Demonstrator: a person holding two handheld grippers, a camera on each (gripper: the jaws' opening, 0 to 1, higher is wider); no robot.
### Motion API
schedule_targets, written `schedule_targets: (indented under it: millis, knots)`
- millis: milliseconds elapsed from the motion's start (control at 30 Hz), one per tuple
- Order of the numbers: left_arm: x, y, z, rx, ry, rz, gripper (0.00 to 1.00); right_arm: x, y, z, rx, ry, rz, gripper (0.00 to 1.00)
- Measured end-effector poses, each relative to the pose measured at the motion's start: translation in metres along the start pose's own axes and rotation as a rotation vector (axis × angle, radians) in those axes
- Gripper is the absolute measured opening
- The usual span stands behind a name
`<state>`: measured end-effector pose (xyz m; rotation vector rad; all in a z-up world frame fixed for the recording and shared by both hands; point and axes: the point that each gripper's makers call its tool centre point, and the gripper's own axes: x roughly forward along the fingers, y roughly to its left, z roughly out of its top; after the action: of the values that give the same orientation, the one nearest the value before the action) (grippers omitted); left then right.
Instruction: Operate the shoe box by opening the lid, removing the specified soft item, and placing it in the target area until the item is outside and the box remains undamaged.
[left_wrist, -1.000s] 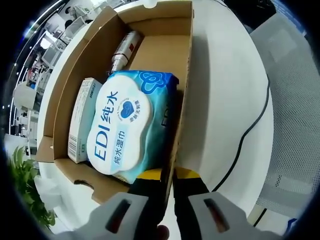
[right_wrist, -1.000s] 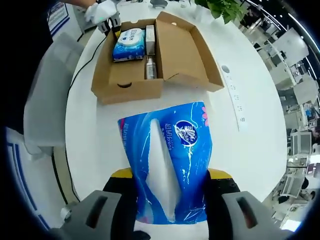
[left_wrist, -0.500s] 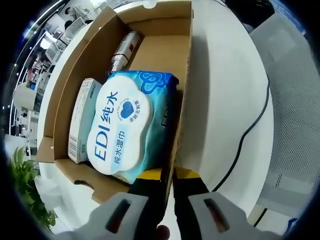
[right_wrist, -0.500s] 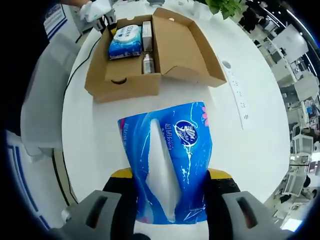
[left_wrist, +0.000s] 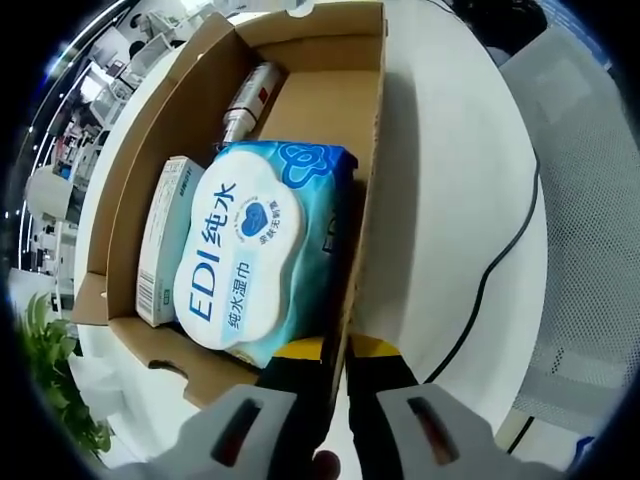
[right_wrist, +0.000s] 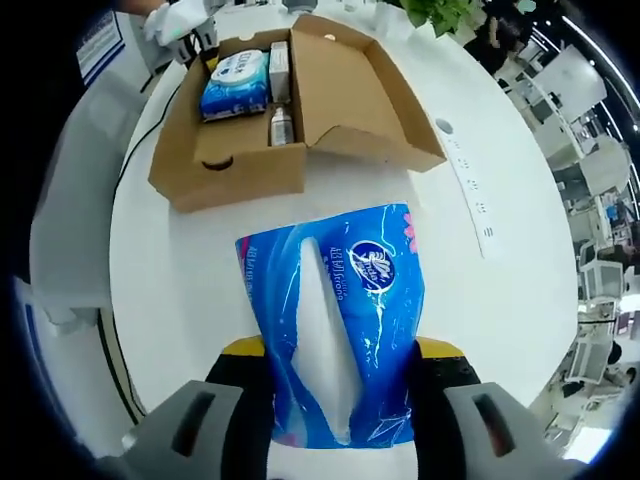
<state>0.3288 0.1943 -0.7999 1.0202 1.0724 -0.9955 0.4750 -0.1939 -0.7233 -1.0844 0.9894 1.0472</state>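
The brown shoe box (left_wrist: 366, 180) lies open on a white round table. Inside it are a blue EDI wet-wipes pack (left_wrist: 248, 252), a slim white carton (left_wrist: 163, 240) and a small bottle (left_wrist: 248, 98). My left gripper (left_wrist: 336, 352) is shut on the box's side wall at its near corner. In the right gripper view, my right gripper (right_wrist: 342, 350) is shut on a blue soft tissue pack (right_wrist: 335, 310), held above the table in front of the box (right_wrist: 235, 172). The box's lid (right_wrist: 355, 95) is folded open to the right. The left gripper (right_wrist: 195, 35) shows at the box's far corner.
A black cable (left_wrist: 495, 265) runs over the table beside the box. A grey mesh chair (left_wrist: 590, 190) stands past the table edge. A white power strip (right_wrist: 466, 186) lies right of the box. Green plants (right_wrist: 445, 15) stand at the far edge.
The right gripper view has shifted, with the box drifting left and turning a little in it; the tissue pack stays held. The left gripper view is unchanged.
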Motion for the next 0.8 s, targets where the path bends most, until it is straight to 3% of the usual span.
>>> schedule_targets:
  millis: [267,400,800]
  knots:
    - [0.0001,-0.0011,0.0009,0.000,0.001,-0.001,0.05,0.0087,0.0077,-0.0018,-0.008,0.003,0.016,0.51]
    - [0.0004,-0.0018,0.0011,-0.001,0.001,0.000,0.05,0.0093,0.0053,-0.0026,0.026,-0.016,0.021,0.51]
    - [0.0007,-0.0019,0.0018,-0.003,0.002,0.000,0.05,0.0088,-0.0001,-0.0038,-0.001,-0.013,0.041,0.51]
